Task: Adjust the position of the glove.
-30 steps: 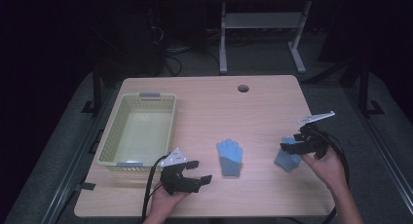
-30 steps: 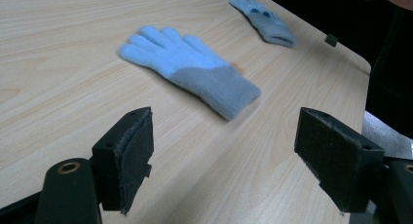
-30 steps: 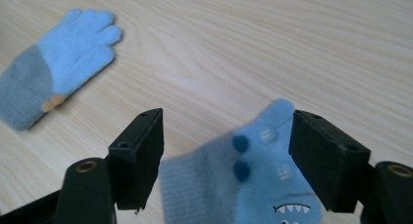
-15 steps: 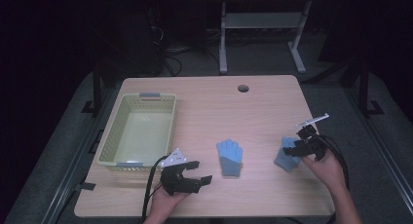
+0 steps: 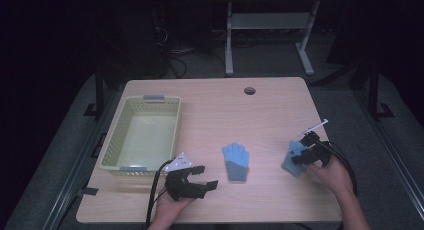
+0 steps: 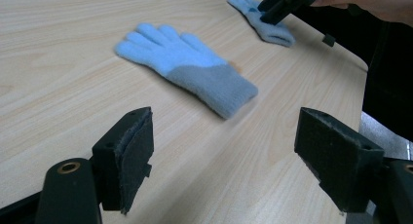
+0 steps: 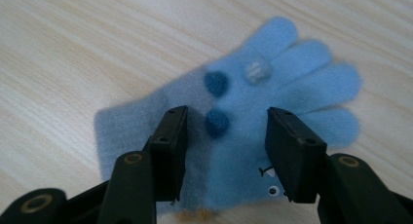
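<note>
Right gripper point(image 7: 221, 153) sits low over the right-hand glove point(image 7: 243, 121), jaws apart and straddling the palm, nothing clamped yet. In the high view this glove point(image 5: 293, 157) lies at the right of the frame, near the table's point(image 5: 215, 100) right edge, with the gripper point(image 5: 307, 155) over it. It lies flat, fingers toward the upper right of the right gripper view, with two dark blue dots and one pale one on the knit.

Left gripper point(image 5: 192, 182) rests at lower centre-left of the high view, jaws wide apart and empty, just below the basket's point(image 5: 112, 140) near corner. In the left gripper view the second glove point(image 6: 187, 70) lies flat ahead of the pads point(image 6: 129, 158), well apart from them; the high view shows it point(image 5: 236, 161) at mid-table, between the two grippers.

Risks, as I judge them:
- The glove is thin and flat on the wood. If the jaws close without pressing down, they may slide over the knit and catch nothing, or only pinch a fold of the top layer.
- A pinch on one layer could let the glove droop and slip loose during a carry.
- The glove lies near the right edge; a dragging closure could nudge it toward the drop.
- The basket, the likely destination, stands at the left of the frame, well apart from this glove. The carry would cross the middle glove, and a dangling cuff could drag it.
</note>
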